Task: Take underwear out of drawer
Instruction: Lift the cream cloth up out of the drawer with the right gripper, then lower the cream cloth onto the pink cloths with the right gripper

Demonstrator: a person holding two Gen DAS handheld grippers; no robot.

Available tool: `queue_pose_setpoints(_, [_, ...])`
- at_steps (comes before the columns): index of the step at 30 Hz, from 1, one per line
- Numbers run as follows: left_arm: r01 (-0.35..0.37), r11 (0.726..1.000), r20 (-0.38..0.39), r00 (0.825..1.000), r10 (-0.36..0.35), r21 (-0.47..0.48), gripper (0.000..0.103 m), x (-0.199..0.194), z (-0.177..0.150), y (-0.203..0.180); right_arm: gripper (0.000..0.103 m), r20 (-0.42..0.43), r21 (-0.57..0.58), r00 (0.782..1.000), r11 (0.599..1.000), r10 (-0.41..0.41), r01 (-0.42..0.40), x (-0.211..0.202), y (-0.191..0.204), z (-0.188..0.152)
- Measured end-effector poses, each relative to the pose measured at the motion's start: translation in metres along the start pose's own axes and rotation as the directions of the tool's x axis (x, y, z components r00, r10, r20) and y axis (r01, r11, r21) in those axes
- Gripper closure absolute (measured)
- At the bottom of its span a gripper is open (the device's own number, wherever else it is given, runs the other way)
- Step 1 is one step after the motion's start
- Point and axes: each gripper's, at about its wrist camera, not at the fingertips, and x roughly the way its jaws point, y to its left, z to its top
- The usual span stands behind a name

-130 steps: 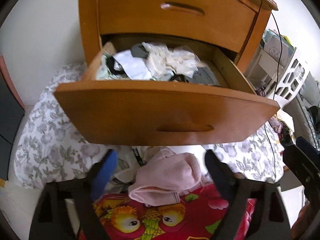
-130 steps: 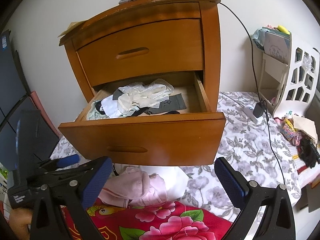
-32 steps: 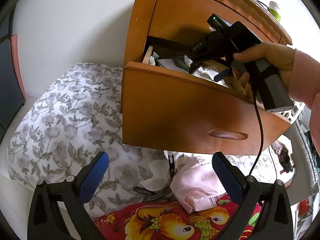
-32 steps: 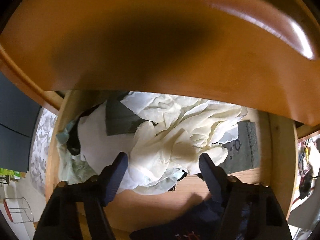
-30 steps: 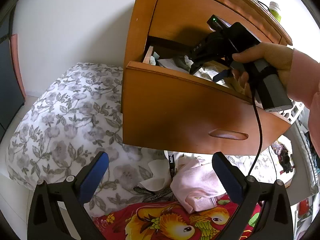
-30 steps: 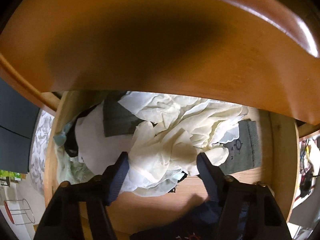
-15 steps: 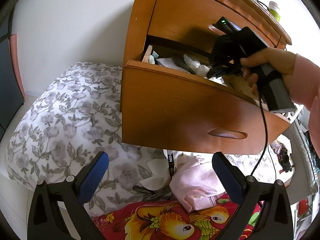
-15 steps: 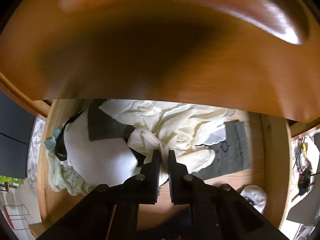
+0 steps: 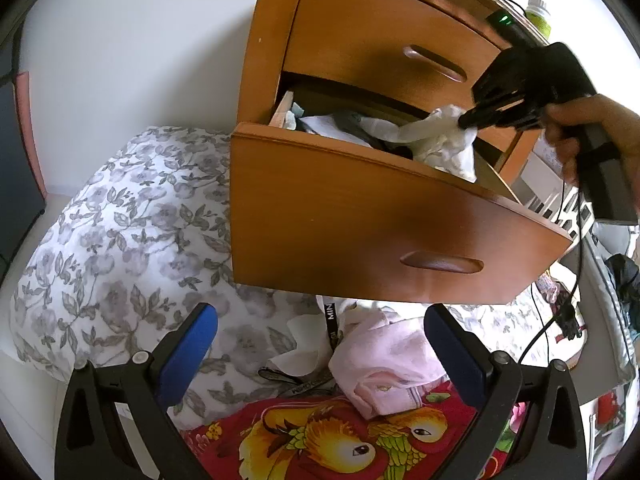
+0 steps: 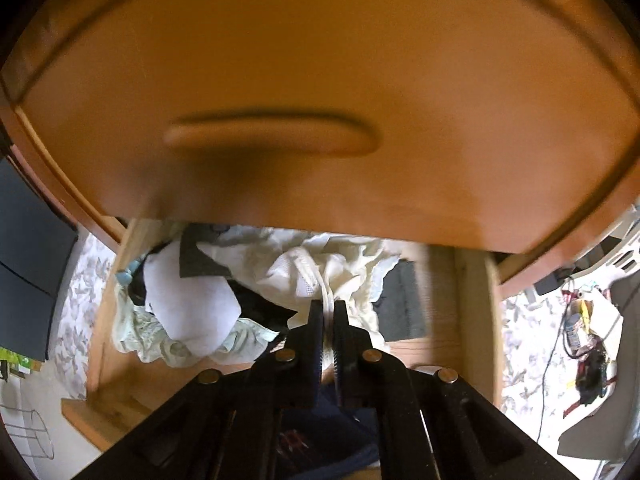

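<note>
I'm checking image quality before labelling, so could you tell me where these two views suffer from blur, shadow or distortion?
Right wrist view: the upper drawer front is smeared by motion blur, with a dark shadow under its handle; the cream underwear is sharper. Left wrist view: mostly crisp and evenly lit, though the right gripper is slightly blurred, and fisheye bends the open drawer.

A home bedroom: wooden nightstand (image 9: 360, 32) beside floral bedding (image 9: 132, 240).
</note>
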Motion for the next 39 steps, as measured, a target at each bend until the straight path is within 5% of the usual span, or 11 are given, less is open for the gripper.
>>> queue_pose_setpoints(18, [0.011,1.000,0.019,1.000,-0.011,0.015,0.000,-0.017,-0.001,-0.012,0.099,0.187,-0.016,0.982,1.000,0.004,-0.001,-0.114,-0.025,-0.009])
queue_pose_setpoints(39, [0.026,1.000,0.067,0.997,-0.027,0.006,0.000,-0.044,0.003,-0.014,0.099,0.415,-0.145,0.909,0.989,0.039,0.024,-0.294,0.006,-0.040])
